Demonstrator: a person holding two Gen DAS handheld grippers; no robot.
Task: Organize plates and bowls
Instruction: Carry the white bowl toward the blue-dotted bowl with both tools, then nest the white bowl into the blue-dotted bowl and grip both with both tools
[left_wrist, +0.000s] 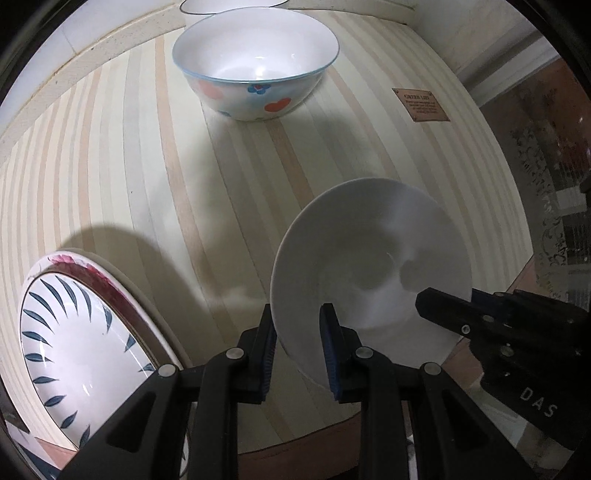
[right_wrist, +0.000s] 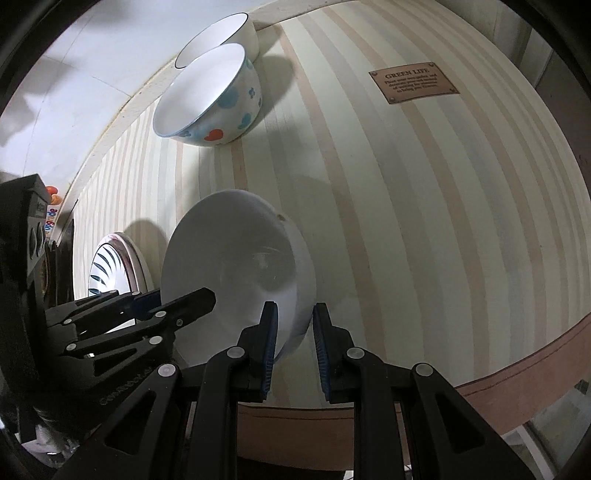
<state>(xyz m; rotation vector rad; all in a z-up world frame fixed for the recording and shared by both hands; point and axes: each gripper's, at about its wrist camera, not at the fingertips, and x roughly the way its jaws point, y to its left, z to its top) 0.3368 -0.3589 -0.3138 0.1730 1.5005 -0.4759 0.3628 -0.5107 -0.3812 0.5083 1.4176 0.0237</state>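
The striped worktop (left_wrist: 155, 177) spreads under everything, pale cream and tan bands running away from me, with a small brown plaque (right_wrist: 413, 85) fixed flat near its far right part. At the near left lies my stack of plates: a plate with dark blue leaf strokes (left_wrist: 66, 354) sits on a pink-rimmed plate (left_wrist: 110, 291). Between my two hands I carry the plain white bowl (left_wrist: 369, 258), tilted, its hollow facing up and towards me, above the near edge of the worktop. My left tool (left_wrist: 301, 350) is clenched on the bowl's left rim, one pad inside and one outside. My right tool (right_wrist: 293, 347) pinches the opposite rim the same way. Farther back stands the flowered bowl (left_wrist: 255, 66) with its thin blue rim and red and blue spots, upright. Just behind it, touching or nearly so, is a white bowl with a dark rim (right_wrist: 221, 37) at the worktop's back edge.
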